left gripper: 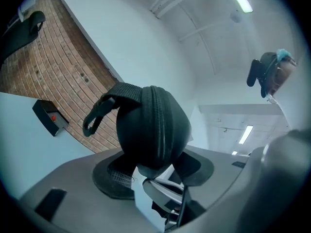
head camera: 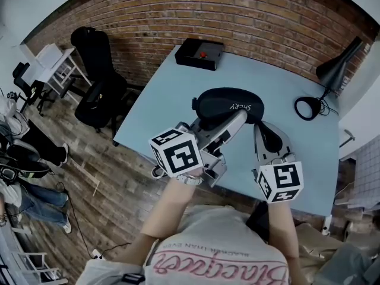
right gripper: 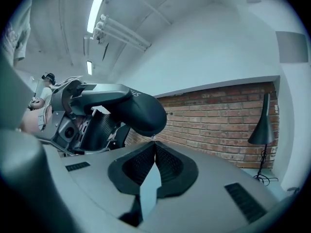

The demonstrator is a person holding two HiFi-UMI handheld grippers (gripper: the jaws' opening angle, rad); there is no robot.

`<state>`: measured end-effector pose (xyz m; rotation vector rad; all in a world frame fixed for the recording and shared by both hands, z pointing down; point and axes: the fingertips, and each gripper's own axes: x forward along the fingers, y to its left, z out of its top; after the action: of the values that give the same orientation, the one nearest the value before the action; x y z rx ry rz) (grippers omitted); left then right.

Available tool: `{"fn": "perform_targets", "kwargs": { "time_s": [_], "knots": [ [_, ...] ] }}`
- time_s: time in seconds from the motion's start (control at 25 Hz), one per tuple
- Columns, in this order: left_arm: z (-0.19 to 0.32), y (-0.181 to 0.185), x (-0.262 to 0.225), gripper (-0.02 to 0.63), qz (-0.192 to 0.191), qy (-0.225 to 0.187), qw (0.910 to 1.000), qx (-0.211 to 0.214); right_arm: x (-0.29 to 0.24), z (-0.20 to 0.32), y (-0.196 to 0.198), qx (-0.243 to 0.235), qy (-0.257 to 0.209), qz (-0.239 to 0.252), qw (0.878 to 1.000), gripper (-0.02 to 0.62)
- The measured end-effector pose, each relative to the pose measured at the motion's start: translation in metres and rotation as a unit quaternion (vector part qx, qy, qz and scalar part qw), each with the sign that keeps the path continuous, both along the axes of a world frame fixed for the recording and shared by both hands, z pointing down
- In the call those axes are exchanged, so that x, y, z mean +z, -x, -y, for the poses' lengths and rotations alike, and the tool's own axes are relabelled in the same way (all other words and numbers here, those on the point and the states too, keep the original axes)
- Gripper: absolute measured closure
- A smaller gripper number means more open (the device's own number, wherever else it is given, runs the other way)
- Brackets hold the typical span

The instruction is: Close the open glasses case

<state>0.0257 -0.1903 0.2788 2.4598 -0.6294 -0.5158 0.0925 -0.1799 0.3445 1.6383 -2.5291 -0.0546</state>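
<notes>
The black glasses case (head camera: 228,105) hangs over the middle of the light blue table (head camera: 172,94). In the left gripper view the case (left gripper: 153,127) shows its two halves together, a zip seam down its middle and a strap loop (left gripper: 95,118) at its left. My left gripper (head camera: 219,119) is shut on it, a pad against each side (left gripper: 153,164). My right gripper (head camera: 260,127) is shut, its tips (right gripper: 154,144) touching the case's rounded end (right gripper: 141,113). A tiny pale bit shows at the tips; I cannot tell whether it is gripped.
A black box with a red button (head camera: 199,53) sits at the table's far edge. A black desk lamp (head camera: 339,64) stands at the right, its round base (head camera: 309,107) on the table. A black office chair (head camera: 98,70) stands left of the table, by the brick wall.
</notes>
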Motion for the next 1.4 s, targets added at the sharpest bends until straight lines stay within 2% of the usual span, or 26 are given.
{"fn": "perform_targets", "kwargs": {
  "time_s": [0.32,0.64,0.84,1.08,1.16,1.32,1.4],
  "knots": [
    [-0.019,-0.016,0.016,0.37,0.036,-0.011,0.9975,0.059,-0.005,0.001,-0.021,0.009,-0.011,-0.003,1.0,0.575],
    [-0.028,-0.019,0.023,0.373,0.085,-0.046,0.9911,0.092,-0.004,0.001,-0.028,0.009,-0.022,-0.043,0.999,0.575],
    [-0.033,-0.018,0.027,0.373,0.115,-0.067,0.9847,0.113,-0.003,-0.001,-0.026,-0.017,-0.04,-0.098,0.994,0.575],
    [-0.035,-0.014,0.03,0.373,0.141,-0.088,0.9764,0.138,-0.009,-0.002,-0.02,-0.045,-0.059,-0.128,0.989,0.575],
    [-0.036,-0.013,0.032,0.374,0.153,-0.093,0.9725,0.149,-0.011,-0.002,-0.017,-0.056,-0.073,-0.158,0.983,0.575],
    [-0.039,-0.011,0.039,0.373,0.197,-0.104,0.9593,0.174,-0.005,-0.005,-0.014,-0.068,-0.081,-0.254,0.961,0.575],
    [-0.038,-0.011,0.042,0.373,0.217,-0.108,0.9525,0.183,-0.002,-0.005,-0.013,-0.075,-0.08,-0.277,0.954,0.575]
  ]
}}
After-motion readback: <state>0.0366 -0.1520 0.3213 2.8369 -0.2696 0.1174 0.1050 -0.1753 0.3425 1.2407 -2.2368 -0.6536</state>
